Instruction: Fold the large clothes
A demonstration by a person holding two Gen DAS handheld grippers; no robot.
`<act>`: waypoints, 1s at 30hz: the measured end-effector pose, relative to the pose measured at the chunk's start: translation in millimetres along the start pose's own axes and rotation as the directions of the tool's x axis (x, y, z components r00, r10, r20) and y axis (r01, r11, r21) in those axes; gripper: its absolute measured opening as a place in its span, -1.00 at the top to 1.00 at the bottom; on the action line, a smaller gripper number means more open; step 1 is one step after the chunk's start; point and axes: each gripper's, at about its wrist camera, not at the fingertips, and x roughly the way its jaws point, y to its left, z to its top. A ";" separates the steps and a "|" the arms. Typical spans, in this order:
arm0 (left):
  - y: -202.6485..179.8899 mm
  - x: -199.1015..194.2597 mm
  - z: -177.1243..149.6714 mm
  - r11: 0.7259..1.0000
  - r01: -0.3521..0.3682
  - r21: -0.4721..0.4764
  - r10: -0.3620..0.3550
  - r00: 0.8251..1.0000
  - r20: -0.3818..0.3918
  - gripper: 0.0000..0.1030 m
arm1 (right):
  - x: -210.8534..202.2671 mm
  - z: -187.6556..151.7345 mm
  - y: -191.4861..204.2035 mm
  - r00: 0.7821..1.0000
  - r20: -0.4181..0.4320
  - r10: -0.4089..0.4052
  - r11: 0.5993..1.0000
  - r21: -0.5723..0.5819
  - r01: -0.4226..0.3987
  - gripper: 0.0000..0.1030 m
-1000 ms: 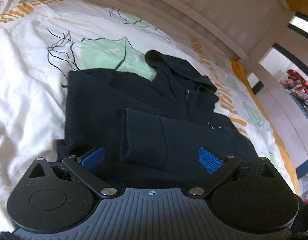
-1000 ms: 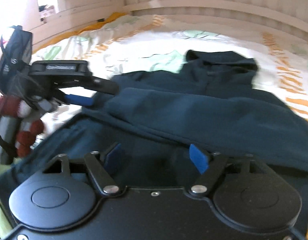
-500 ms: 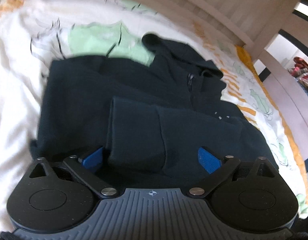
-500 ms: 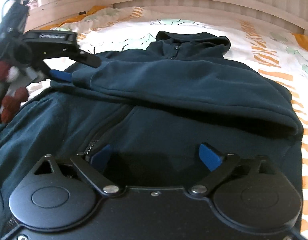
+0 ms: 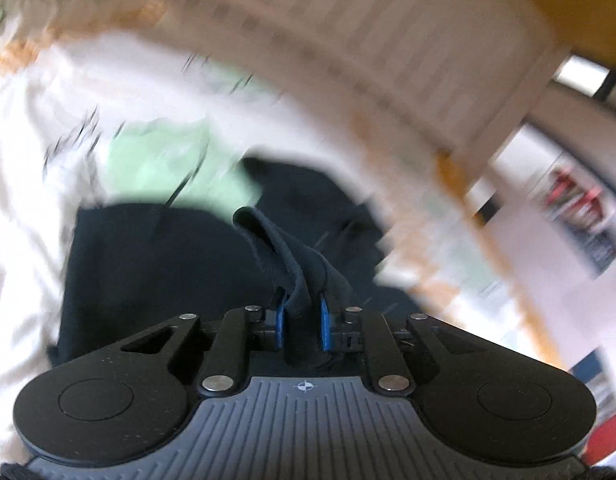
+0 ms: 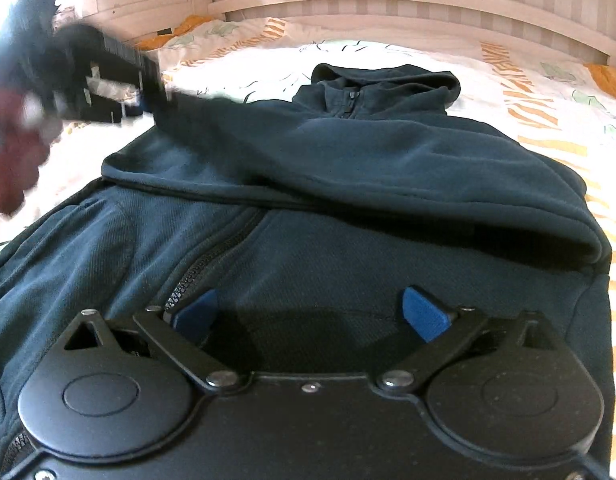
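sleeve cuff pinched, hem grab pending

left gripper (image 5: pixel 302 326): jaws have just been closing, now pinching the cuff end of the sleeve (image 5: pixel 284 256); fabric bunches up between the blue pads. left view is heavily blurred, detail beyond the jaws unclear. right gripper (image 6: pixel 310 314): jaws have just been opening, fingers spread wide, nothing between them, hovering low over the front of the hoodie (image 6: pixel 348 168) near the zipper (image 6: pixel 204 268).

hoodie lies flat, front up, on the patterned bed cover (image 6: pixel 548 92), hood toward the headboard (image 6: pixel 388 4); one sleeve is folded across the chest.

handling, est.: thick fleece, soft + floppy, some weight, not slippery, not fragile. drapes and sags from a single pinch, so a 2-pt hold is better. best grab pts: cuff, hem edge, shoulder seam. avoid the zipper teeth.
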 end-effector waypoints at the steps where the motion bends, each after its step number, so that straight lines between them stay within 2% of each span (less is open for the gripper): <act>1: -2.3 -8.2 5.3 1.000 0.023 0.010 -0.023 1.000 0.020 0.70 | 0.1 0.2 -0.4 1.000 0.000 0.001 1.000 0.001 -0.001 -0.94; 3: -1.0 -12.5 8.8 0.999 0.008 0.036 -0.009 1.000 0.024 0.70 | 0.1 0.3 -0.8 1.000 0.000 0.001 1.000 0.001 -0.001 -0.94; 5: 10.9 -5.7 4.8 0.998 -0.036 0.047 0.036 0.999 -0.006 0.70 | 0.2 0.8 -1.1 1.000 -0.002 0.001 1.000 0.000 -0.001 -0.94; 9: 37.8 9.3 -10.6 0.994 -0.110 0.015 0.111 0.992 -0.064 0.70 | -2.8 2.2 -2.5 1.000 -0.001 0.002 1.000 0.012 -0.002 -0.93; 11: 47.7 12.0 -14.8 0.992 -0.123 0.000 0.123 0.989 -0.076 0.70 | -8.9 4.9 -5.6 1.000 0.012 0.005 0.999 0.035 -0.005 -0.93; 14: 52.6 15.7 -15.6 0.992 -0.122 0.016 0.123 0.987 -0.099 0.69 | -26.4 13.1 -14.5 0.996 0.092 -0.012 0.996 0.086 0.004 -0.93; 17: 51.5 19.2 -15.4 0.991 -0.124 0.057 0.130 0.986 -0.107 0.69 | -45.6 29.8 -27.5 0.973 0.215 -0.086 0.991 0.122 0.060 -0.93; 20: 52.2 21.4 -15.9 0.990 -0.123 0.068 0.130 0.985 -0.109 0.69 | -48.0 48.5 -45.9 0.953 0.255 -0.164 0.981 0.145 0.130 -0.95; 22: 53.3 20.6 -17.9 0.990 -0.125 0.066 0.131 0.985 -0.110 0.69 | -39.7 56.8 -59.4 0.954 0.234 -0.188 0.976 0.152 0.155 -0.95; 24: 53.8 20.5 -20.4 0.990 -0.125 0.066 0.132 0.985 -0.109 0.68 | -24.4 57.7 -72.5 0.967 0.175 -0.188 0.975 0.154 0.161 -0.95; 26: 55.7 20.2 -24.4 0.990 -0.125 0.065 0.132 0.985 -0.113 0.68 | -3.1 48.1 -83.7 0.989 0.039 -0.145 0.975 0.174 0.136 -0.93; 28: 59.0 20.9 -29.1 0.990 -0.126 0.066 0.133 0.984 -0.122 0.67 | 10.4 29.1 -88.7 0.995 -0.062 -0.075 0.973 0.212 0.087 -0.94; 30: 62.0 23.0 -33.0 0.988 -0.133 0.073 0.142 0.981 -0.129 0.66 | 4.0 18.8 -78.2 0.995 -0.038 -0.093 0.985 0.140 0.098 -0.94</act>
